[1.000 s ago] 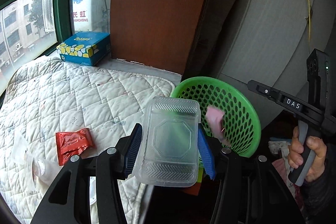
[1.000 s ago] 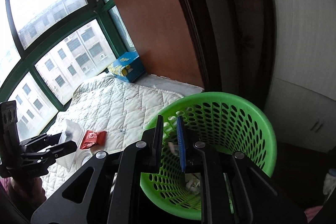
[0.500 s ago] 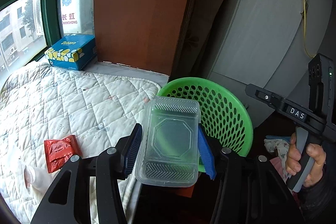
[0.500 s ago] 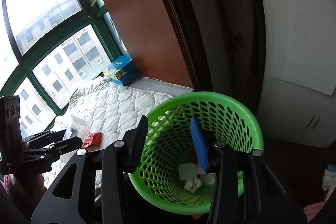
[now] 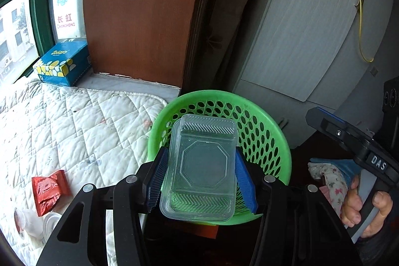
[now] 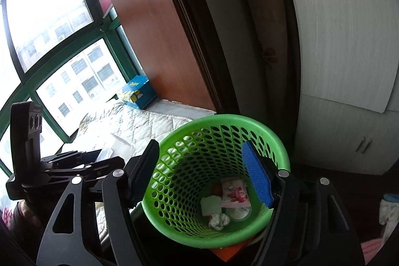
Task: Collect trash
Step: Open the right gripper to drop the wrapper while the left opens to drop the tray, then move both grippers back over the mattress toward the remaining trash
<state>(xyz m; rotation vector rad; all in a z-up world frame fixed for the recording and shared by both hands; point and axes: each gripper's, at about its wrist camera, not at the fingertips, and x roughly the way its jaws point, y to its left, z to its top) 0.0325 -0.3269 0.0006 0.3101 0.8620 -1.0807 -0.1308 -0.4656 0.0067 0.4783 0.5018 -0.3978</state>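
While the left tongs (image 5: 199,178) clamp a clear plastic tray (image 5: 200,168) just above the near rim of the green basket (image 5: 264,126), the right tongs (image 6: 202,171) are spreading with nothing between them, over paper scraps (image 6: 225,203) at the basket's bottom.

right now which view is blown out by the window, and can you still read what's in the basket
Right wrist view: the window is washed out to near white, yet the green basket interior stays readable, with a pink wrapper and crumpled tissue. Left wrist view: evenly lit, with fisheye bending at the edges.
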